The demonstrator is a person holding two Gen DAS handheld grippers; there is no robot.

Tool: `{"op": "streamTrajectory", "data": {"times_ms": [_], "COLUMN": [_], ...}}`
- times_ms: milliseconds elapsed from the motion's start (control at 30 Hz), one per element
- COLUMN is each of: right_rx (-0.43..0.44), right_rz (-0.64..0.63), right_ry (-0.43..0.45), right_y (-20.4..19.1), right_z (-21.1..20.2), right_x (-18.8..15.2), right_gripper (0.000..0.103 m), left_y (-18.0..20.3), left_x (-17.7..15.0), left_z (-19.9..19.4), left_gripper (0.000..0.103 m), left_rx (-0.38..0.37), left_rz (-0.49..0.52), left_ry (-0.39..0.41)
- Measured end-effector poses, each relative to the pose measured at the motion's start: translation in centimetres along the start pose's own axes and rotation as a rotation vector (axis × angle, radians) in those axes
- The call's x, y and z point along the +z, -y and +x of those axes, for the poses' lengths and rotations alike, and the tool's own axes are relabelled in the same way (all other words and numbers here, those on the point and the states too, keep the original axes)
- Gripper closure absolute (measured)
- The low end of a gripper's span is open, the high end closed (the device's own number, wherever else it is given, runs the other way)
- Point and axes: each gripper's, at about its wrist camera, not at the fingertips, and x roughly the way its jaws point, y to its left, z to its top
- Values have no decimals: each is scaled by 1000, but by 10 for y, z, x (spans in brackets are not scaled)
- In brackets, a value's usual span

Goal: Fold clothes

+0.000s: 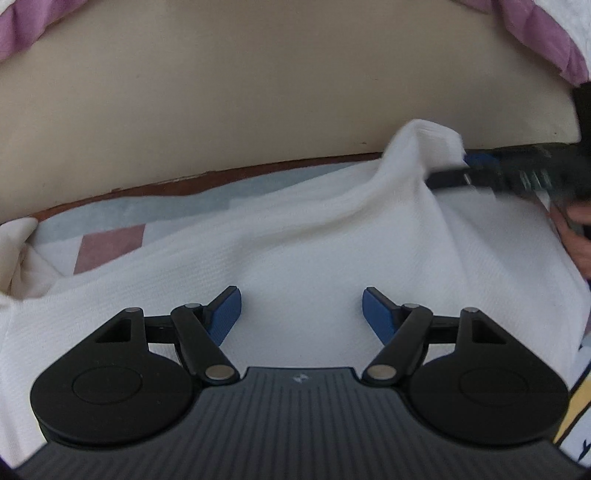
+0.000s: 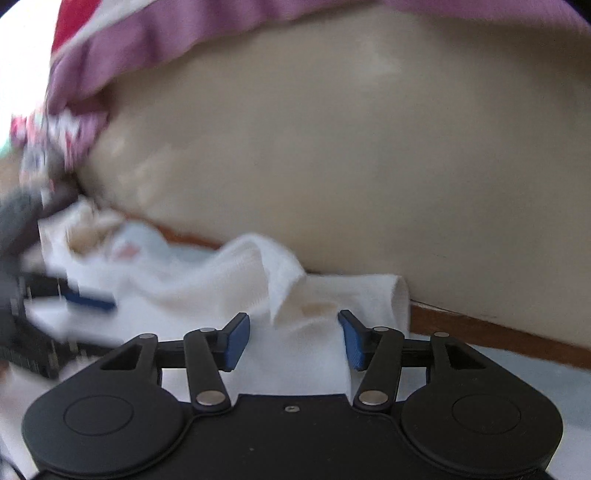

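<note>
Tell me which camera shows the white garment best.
The left wrist view: the white garment spreads sharp across the frame, knit texture visible, beneath the open left gripper. The right wrist view shows only a blurred, bunched part of it ahead of the open right gripper.

White ribbed garment (image 1: pixel 295 240); grey-blue & pink block-patterned mat (image 1: pixel 110 236); beige wall (image 1: pixel 258 92); purple frilled cloth (image 2: pixel 184 33); blue gripper pads (image 1: pixel 227 314).

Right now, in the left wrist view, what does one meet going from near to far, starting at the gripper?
Left gripper, jaws open → white garment → patterned blue and pink mat → brown edge strip → beige wall → purple ruffled fabric.
</note>
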Motion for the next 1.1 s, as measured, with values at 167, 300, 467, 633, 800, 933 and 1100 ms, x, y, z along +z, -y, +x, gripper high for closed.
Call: {"op": "streamTrajectory", "data": {"times_ms": [167,300,467,633,800,933,1100], "right_rx": [-56,50,-67,-162,-218,-211,-157], "right_rz": [-32,229,307,218,276,428,582], "right_ry": [1,-10,-40,8,-71,-112,-87], "right_y": [-22,-18,4,-3,6,33,52], "right_z": [-17,-71,-74,-60,-41,-59,-101], "right_x": [6,21,21,13,18,22,7], "right_gripper": [96,96,96,97,77,53,44], "left_y": [-9,-18,-8,-17,-21,-12,-2], "left_x": [-15,-19,-6,13,8,-1,-15], "left_z": [-15,-16,-2,4,10,-3,-38], "left_gripper": [30,30,25,25,21,21,23], "left_rx": [1,14,91,95,185,243,-14], "left_rz": [-35,-78,34,-36,-62,-40,-112], "left_ry": [-11,15,27,26,50,3,46]}}
